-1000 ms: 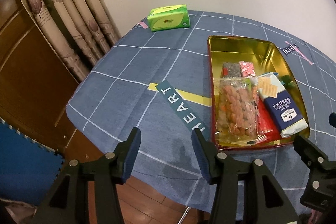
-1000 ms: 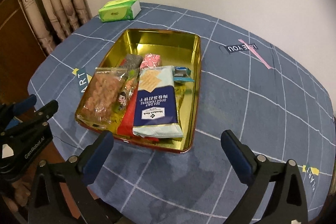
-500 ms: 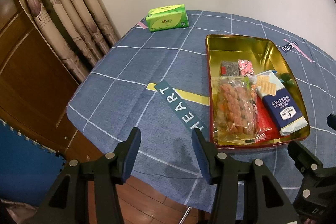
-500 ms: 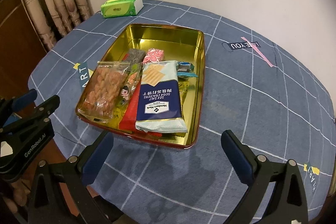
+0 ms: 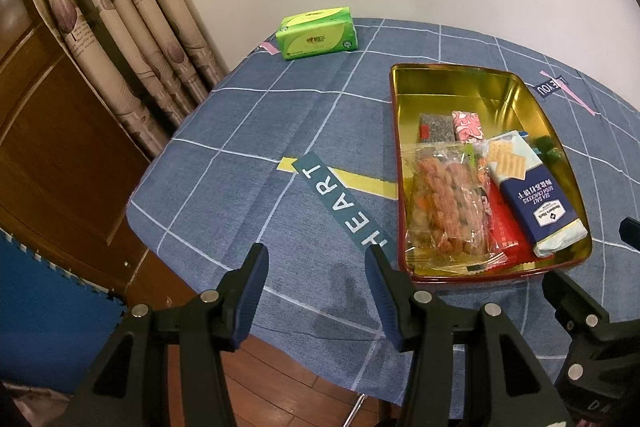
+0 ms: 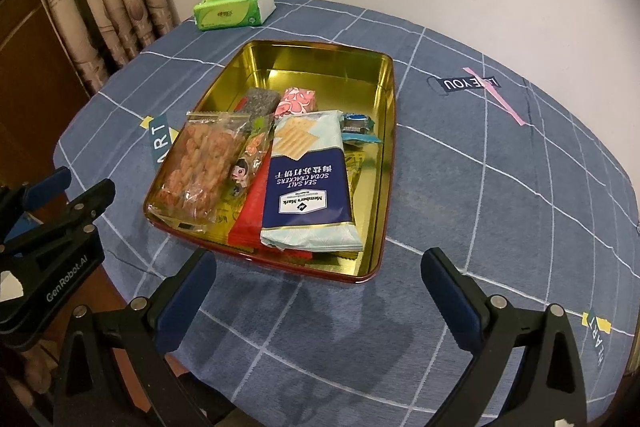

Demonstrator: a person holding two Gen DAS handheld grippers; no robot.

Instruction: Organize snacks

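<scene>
Gold-coloured inside and red along its outer edge, a rectangular tin (image 6: 382, 163) sits on a round table under a blue checked cloth (image 6: 500, 195), and all the snacks lie in it, crowded toward its near end. A clear bag of orange-brown crisps (image 6: 200, 167) lies along the tin's left side, a blue-and-pale pack of sea salt soda crackers (image 6: 306, 187) lies beside it toward the right, and a red packet (image 6: 250, 211) shows between and partly under them. Behind these are a small dark speckled bar (image 6: 260, 99), a pink patterned sweet (image 6: 298, 101) and a little blue wrapper (image 6: 358, 127). A green tissue pack (image 6: 234, 7) stands well apart at the far edge of the table near the curtain (image 5: 120, 39). Left gripper (image 5: 316, 291) hangs over the near table edge left of the tin, its jaws parted with nothing between them. Right gripper (image 6: 318, 291) hangs just in front of the tin, jaws spread wide and empty
</scene>
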